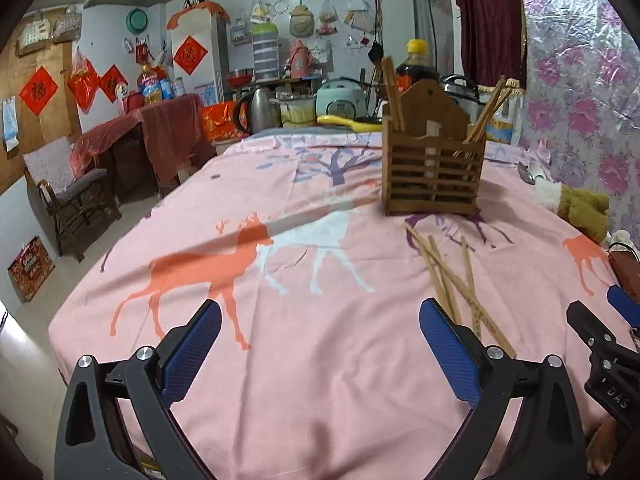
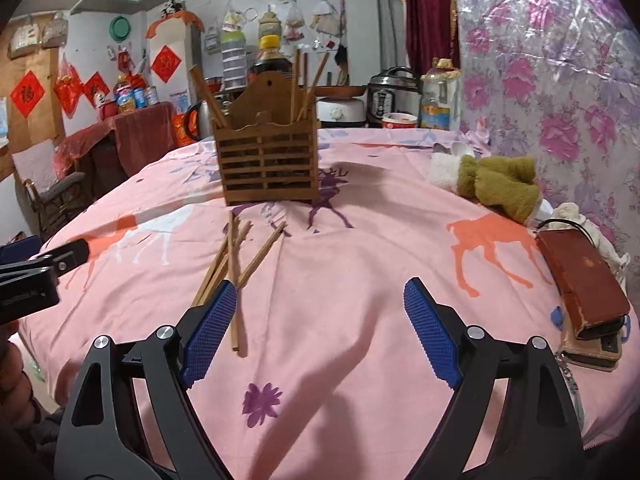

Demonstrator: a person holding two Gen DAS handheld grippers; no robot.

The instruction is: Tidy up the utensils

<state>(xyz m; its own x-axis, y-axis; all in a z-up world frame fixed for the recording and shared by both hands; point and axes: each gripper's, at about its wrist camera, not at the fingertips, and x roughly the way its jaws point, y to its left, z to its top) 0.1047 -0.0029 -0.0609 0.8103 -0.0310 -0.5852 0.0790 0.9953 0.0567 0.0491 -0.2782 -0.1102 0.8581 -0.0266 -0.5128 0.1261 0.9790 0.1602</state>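
A pale wall (image 1: 104,36) at the upper left of the frame carries red diamond paper hangings (image 1: 38,90) and a green round plate (image 1: 137,21). A white refrigerator (image 1: 200,56) stands beside a side table draped in red cloth (image 1: 160,120). A wooden armchair (image 1: 68,192) sits on the light floor (image 1: 24,344). A dark red curtain (image 1: 488,20) hangs at upper right, beside shiny floral sheeting (image 1: 580,92).

Pink tablecloth (image 2: 360,280) printed with orange, white and purple deer. Brown slatted wooden holder (image 2: 267,164) on it; tan chopsticks (image 2: 236,264) just in front of holder. Olive-green and white plush cloth (image 2: 496,184) right of holder. Both grippers: black frames, blue textured pads (image 1: 448,344).
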